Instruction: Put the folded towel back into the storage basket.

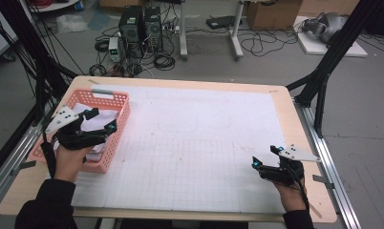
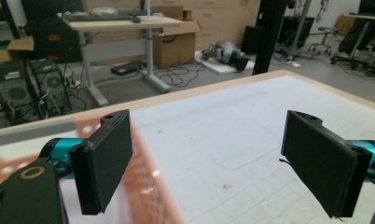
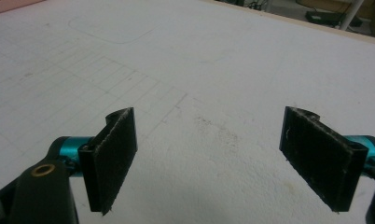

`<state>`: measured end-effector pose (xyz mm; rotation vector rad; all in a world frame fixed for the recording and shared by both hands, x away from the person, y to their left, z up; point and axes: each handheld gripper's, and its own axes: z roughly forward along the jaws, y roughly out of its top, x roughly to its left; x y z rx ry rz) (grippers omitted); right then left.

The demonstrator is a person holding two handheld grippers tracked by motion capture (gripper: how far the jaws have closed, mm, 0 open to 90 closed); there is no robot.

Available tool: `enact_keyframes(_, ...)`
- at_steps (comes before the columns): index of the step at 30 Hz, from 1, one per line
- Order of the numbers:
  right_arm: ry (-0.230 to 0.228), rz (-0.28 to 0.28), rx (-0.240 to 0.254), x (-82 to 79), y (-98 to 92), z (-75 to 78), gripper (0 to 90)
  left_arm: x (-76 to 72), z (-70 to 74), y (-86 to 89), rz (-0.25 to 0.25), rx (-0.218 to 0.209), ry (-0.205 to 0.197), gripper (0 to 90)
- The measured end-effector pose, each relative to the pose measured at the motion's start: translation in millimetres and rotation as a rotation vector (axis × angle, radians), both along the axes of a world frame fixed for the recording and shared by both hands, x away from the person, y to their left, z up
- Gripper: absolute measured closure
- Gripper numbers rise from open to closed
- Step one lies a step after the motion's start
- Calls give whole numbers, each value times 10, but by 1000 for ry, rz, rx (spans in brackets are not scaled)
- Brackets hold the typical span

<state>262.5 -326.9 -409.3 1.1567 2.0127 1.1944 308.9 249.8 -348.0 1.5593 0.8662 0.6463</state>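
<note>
The left tool (image 1: 100, 120) hangs over the pink basket (image 1: 121, 119) at the worktop's (image 1: 281, 102) left side, its jaws spread wide with nothing between them; the left gripper view looks along the basket's near wall (image 2: 150, 186) toward the white mat (image 1: 204, 143). Inside the basket lies something white, probably cloth or crumpled paper (image 1: 92, 123), partly covered by the tool and the hand (image 1: 68, 160). Whatever it is looks light and soft, so it should fold and sag when lifted; a pinch on a raised fold near its middle would likely hold better than a grab at a loose edge. The basket itself looks like thin, stiff, open-work plastic, light enough to slide if nudged, and best taken by its rim. The right tool (image 1: 265, 157) rests low over the mat's near right part, also released and empty. How much white material lies in the basket, and whether it is one piece or several, cannot be made out; the basket's floor is hidden
</note>
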Motion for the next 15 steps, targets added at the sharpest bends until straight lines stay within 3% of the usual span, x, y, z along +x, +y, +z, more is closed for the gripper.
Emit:
enact_keyframes(2, -1, 2, 4, 8, -1, 1, 178, -19, 4, -119, -13, -9, -10, 169)
enact_keyframes(8, -5, 2, 10, -3, -10, 17, 179, -75, -93, -500, -107, -13, 12, 171)
enact_keyframes(15, -12, 2, 6, -24, 2, 41, 178, -161, -250, -802, -183, -21, 23, 174)
